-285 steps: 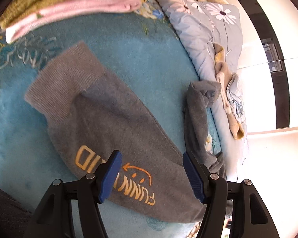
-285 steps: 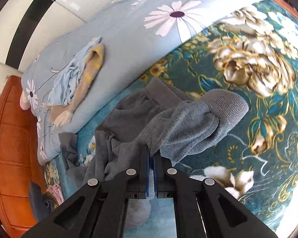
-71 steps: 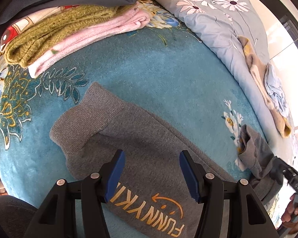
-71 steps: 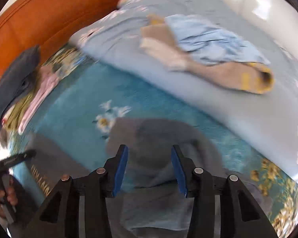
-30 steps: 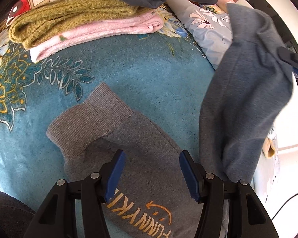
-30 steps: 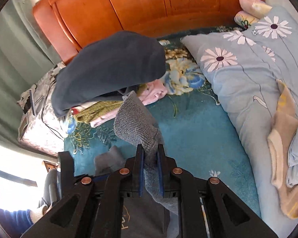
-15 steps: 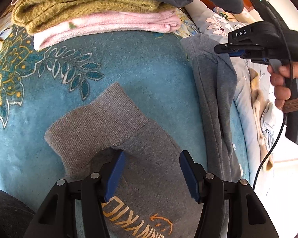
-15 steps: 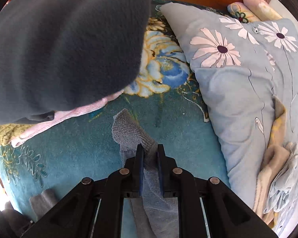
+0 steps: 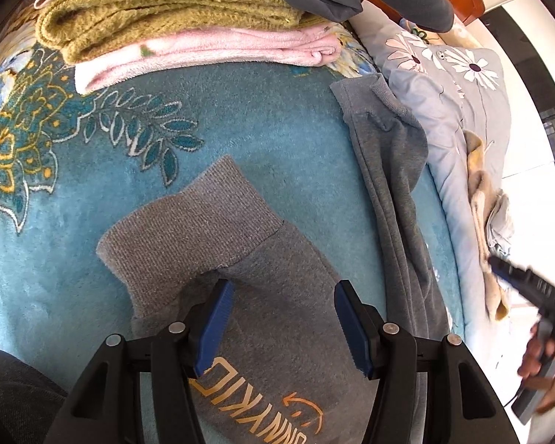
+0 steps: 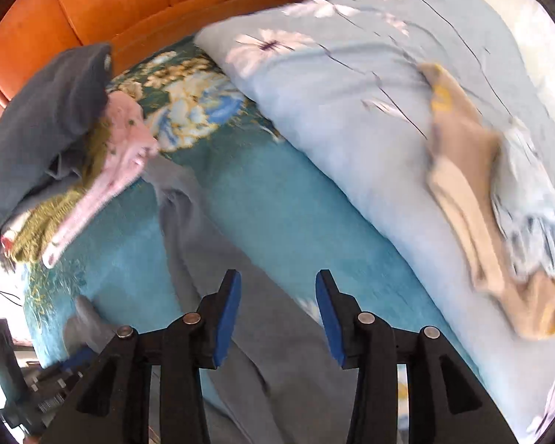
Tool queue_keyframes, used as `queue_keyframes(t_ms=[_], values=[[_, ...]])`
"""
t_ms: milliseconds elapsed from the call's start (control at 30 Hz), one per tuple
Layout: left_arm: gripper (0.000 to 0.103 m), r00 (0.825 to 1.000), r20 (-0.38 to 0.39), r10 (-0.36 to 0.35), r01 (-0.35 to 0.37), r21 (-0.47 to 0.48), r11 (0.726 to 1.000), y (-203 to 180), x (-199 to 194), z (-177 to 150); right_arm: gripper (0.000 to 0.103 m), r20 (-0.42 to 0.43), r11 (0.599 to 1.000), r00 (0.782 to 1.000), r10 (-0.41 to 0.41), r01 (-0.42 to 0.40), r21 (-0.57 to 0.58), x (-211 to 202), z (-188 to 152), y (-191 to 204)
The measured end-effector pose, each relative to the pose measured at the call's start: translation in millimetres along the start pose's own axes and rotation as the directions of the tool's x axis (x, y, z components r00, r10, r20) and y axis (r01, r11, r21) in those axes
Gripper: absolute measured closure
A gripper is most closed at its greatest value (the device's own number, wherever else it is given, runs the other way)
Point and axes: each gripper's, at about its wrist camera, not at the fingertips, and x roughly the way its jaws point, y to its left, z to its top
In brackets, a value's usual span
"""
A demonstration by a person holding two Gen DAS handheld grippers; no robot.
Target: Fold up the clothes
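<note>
**Operator:** Across the teal blanket (image 9: 285,118) I've just laid the second leg of the grey sweatpants (image 9: 270,270) out long; its cuff lies near the far edge, just short of the folded stack (image 9: 188,26) (olive knit, pink fleece, a dark garment on top); half a second ago my right gripper (image 10: 277,314) was pinched on that cuff, and its jaws have just been opening; nothing sits between the blue pads now, the cloth lies flat beneath them.

**Observer:** And the left side?

**Operator:** My left gripper (image 9: 281,329) hovers over the near leg, above the orange lettering; its jaws stand apart, clamping nothing; that leg's ribbed cuff points toward the blanket's far left.

**Observer:** So where does that leave the fold?

**Operator:** I judge the spreading is done; both legs lie splayed apart, the right one along the blanket's right edge beside the flowered quilt (image 10: 351,85); bringing one leg over the other looks like the next job.
</note>
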Motion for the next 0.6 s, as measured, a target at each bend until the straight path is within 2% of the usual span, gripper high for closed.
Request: queue_keyframes(t_ms=[100,167,300,400,500,600], values=[[0.042,1.000,0.009,0.020,-0.021,0.033,0.999,-7.1,-1.4,-2.6,0.060,-0.076,0.989,0.994,-0.074,0.083,0.126,-7.4,-76.0,-78.6],[0.042,0.999,0.017,0.036,-0.036,0.051,0.998,-11.1,-2.7,-4.6,0.060,-0.095,0.960,0.988,-0.123,0.143,0.239,-17.2,-127.4,-129.9],[0.042,0.998,0.031,0.054,-0.056,0.074,0.996,-15.3,-9.9,-10.8,0.060,-0.158,0.850,0.964,-0.213,0.263,0.457,-40.1,-223.4,-219.9],[0.042,0.996,0.046,0.075,-0.079,0.093,0.992,-19.9,-13.7,-13.6,0.060,-0.148,0.758,0.966,-0.211,0.257,0.599,-55.8,-279.3,-265.0],[0.042,0.993,0.053,0.105,-0.110,0.113,0.987,-25.0,-15.8,-17.0,0.059,-0.124,0.684,0.969,-0.214,0.239,0.689,-61.3,-316.7,-293.8],[0.042,0.989,0.066,0.132,-0.140,0.130,0.982,-30.2,-18.1,-20.5,0.059,-0.044,0.616,0.992,-0.120,0.109,0.780,-58.6,-340.4,-309.9]])
